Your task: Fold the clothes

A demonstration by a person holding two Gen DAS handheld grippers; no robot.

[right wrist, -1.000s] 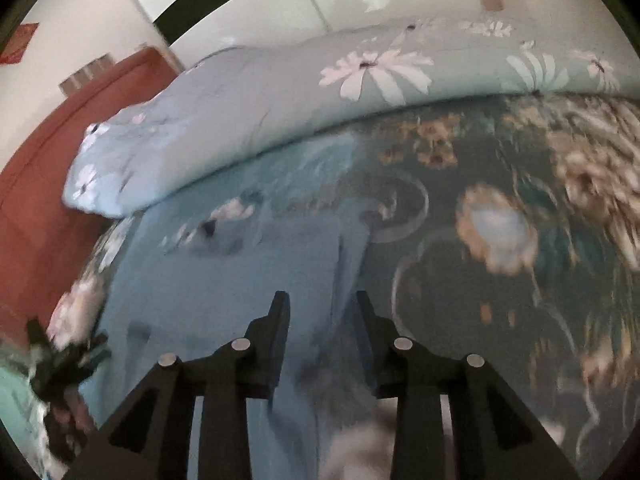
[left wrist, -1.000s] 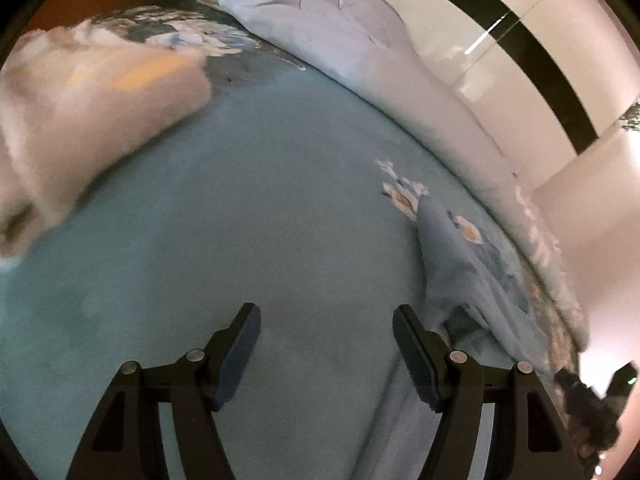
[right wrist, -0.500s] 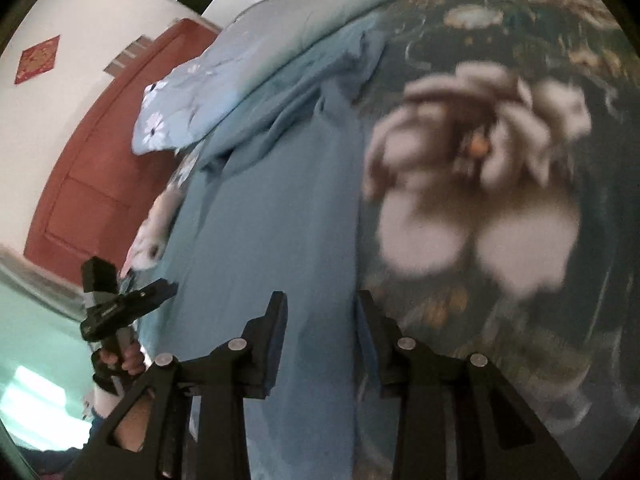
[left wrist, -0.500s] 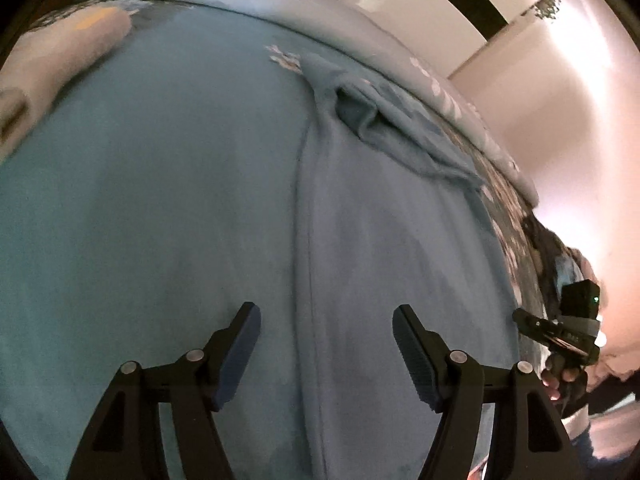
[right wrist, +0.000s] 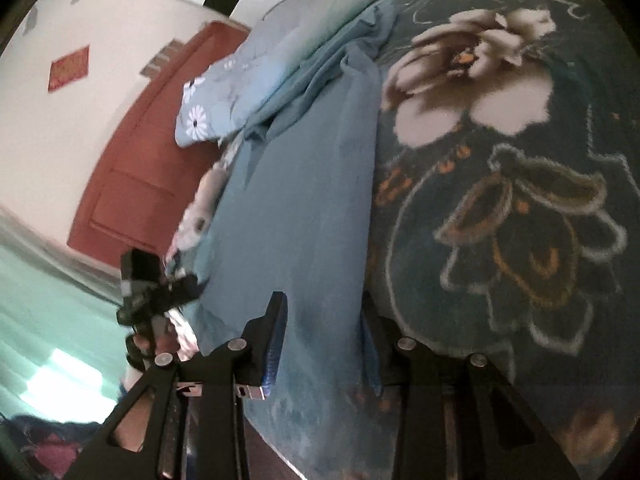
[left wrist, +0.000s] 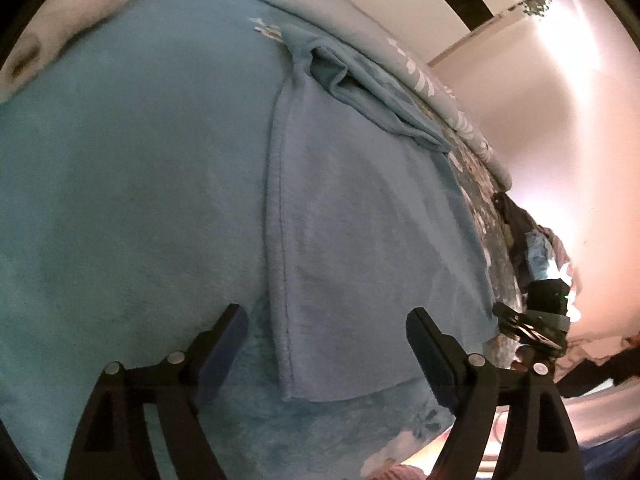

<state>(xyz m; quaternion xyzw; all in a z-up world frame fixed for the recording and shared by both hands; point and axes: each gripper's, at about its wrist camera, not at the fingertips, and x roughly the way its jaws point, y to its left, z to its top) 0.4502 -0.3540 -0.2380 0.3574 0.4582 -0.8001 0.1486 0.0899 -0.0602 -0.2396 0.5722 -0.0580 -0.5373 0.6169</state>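
Observation:
A light blue garment [left wrist: 360, 216] lies flat on the bed, its hemmed near edge toward me and its far end bunched up. My left gripper [left wrist: 326, 346] is open and empty, hovering just over the garment's near left corner. In the right wrist view the same garment [right wrist: 304, 184] runs away from me. My right gripper [right wrist: 322, 338] is open with its fingers either side of the garment's near right edge, not closed on it. Each gripper shows in the other's view: the right gripper [left wrist: 536, 324] and the left gripper [right wrist: 156, 288].
The bed carries a teal blanket [left wrist: 132, 184] and a dark floral cover [right wrist: 500, 208]. A pale floral duvet [right wrist: 248, 84] is piled at the far side. A beige folded cloth [left wrist: 60, 36] lies far left. A red-brown door [right wrist: 144, 152] stands beyond the bed.
Both grippers have drawn back toward the near edge of the bed and lowered onto the garment's near hem. The right gripper has opened wider around the edge.

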